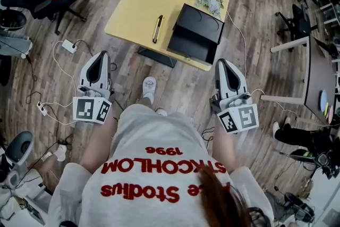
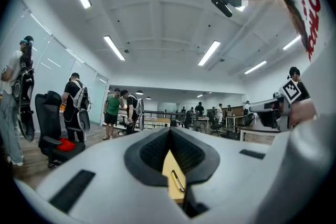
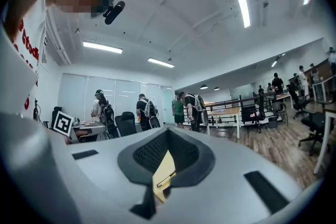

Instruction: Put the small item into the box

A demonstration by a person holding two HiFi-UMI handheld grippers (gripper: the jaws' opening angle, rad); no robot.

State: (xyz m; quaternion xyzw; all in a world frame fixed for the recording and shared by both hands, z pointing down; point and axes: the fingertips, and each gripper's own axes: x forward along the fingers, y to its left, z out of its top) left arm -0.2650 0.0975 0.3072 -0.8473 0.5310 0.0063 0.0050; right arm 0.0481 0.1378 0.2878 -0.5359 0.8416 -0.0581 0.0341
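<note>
The left gripper (image 1: 100, 57) is clenched on nothing. In its own view (image 2: 170, 138) the pads meet, and only a sliver of table shows past them. The right gripper (image 1: 222, 62) looks the same, pads together and empty (image 3: 167, 137). Both hang low at the person's sides, well short of the table (image 1: 133, 5) and aimed toward it.

The small item appears to be the pen (image 1: 158, 28), dark with a pale metal trim. It lies flat near the table's near edge, just left of the box (image 1: 197, 23) and not touching it. It also shows through each gripper's slit (image 2: 177, 181) (image 3: 165, 179).

The pen should be light and stiff, with a slim, smooth barrel that may roll or squirt out of a pinch. The safest hold is probably across the barrel at about mid-length, with the jaws square to it so it does not tip. Since it lies flat on the top, the pads must come down close to the wood.

The box is black and stands open at the near right corner. Its cavity faces the near edge and looks empty, though it is too dark to be sure. A small bunch of flowers (image 1: 211, 1) sits at the right corner, close behind the box.
</note>
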